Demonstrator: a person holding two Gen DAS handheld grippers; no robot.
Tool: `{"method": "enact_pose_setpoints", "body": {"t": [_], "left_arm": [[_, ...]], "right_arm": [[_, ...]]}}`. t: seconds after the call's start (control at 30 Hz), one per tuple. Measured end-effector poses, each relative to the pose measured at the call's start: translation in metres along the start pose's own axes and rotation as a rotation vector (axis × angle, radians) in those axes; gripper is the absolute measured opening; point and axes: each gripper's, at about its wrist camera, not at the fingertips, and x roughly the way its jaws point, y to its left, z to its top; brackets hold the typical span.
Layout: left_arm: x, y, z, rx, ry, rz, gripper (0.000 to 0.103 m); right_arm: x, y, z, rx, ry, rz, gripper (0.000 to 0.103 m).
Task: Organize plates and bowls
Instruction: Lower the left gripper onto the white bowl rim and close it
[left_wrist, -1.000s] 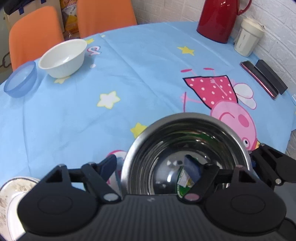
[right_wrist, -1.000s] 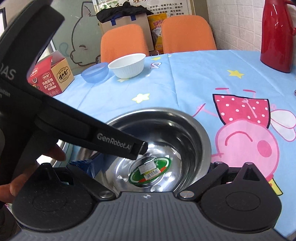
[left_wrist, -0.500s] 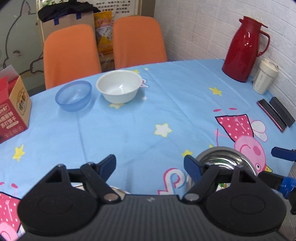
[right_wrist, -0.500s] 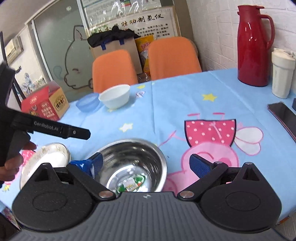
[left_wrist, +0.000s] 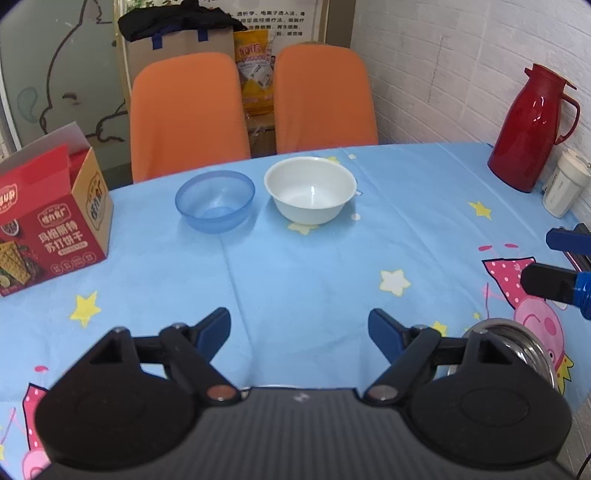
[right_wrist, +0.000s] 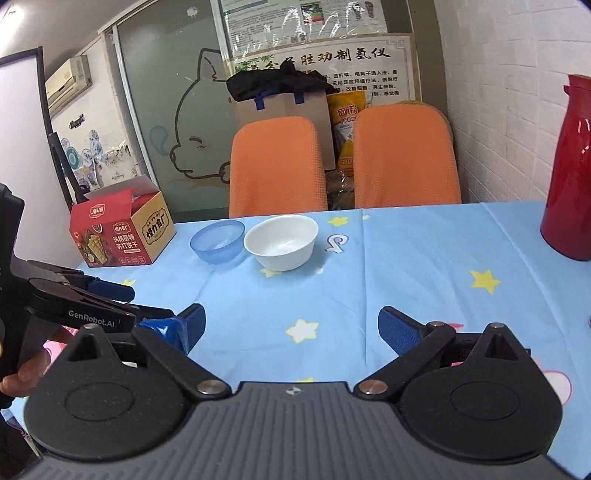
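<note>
A white bowl (left_wrist: 311, 189) and a blue translucent bowl (left_wrist: 215, 199) stand side by side at the far side of the blue table; both also show in the right wrist view, the white bowl (right_wrist: 281, 240) and the blue bowl (right_wrist: 218, 240). A steel bowl (left_wrist: 524, 347) sits at the near right, partly hidden behind my left gripper's body. My left gripper (left_wrist: 299, 330) is open and empty above the table. My right gripper (right_wrist: 291, 326) is open and empty; its fingers (left_wrist: 561, 280) show at the right edge of the left wrist view.
A red snack box (left_wrist: 48, 225) stands at the left. A red thermos (left_wrist: 532, 129) and a white cup (left_wrist: 563, 188) stand at the back right by the brick wall. Two orange chairs (left_wrist: 251, 107) are behind the table.
Both grippers have risen and pulled back from the steel bowl, which the left gripper had gripped by its rim. The views now look up towards the far bowls and chairs.
</note>
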Motion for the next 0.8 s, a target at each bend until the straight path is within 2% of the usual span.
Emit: {"method": "enact_pose_setpoints", "body": {"t": [0.17, 0.33, 0.47, 0.67, 0.8], "left_arm": [[0.014, 0.011, 0.015, 0.012, -0.006, 0.003, 0.087], [0.039, 0.019, 0.039, 0.036, -0.002, 0.016, 0.087], [0.066, 0.029, 0.074, 0.045, -0.024, 0.024, 0.087], [0.116, 0.044, 0.137, 0.088, -0.039, -0.068, 0.092], [0.157, 0.043, 0.168, 0.125, 0.007, -0.093, 0.092]], "right_arm": [[0.024, 0.003, 0.019, -0.051, 0.034, -0.001, 0.088], [0.055, 0.003, 0.041, -0.101, 0.068, 0.0, 0.088], [0.09, 0.001, 0.058, -0.154, 0.105, 0.025, 0.088], [0.152, -0.003, 0.069, -0.215, 0.186, 0.023, 0.088], [0.18, -0.005, 0.066, -0.232, 0.235, 0.038, 0.088]]}}
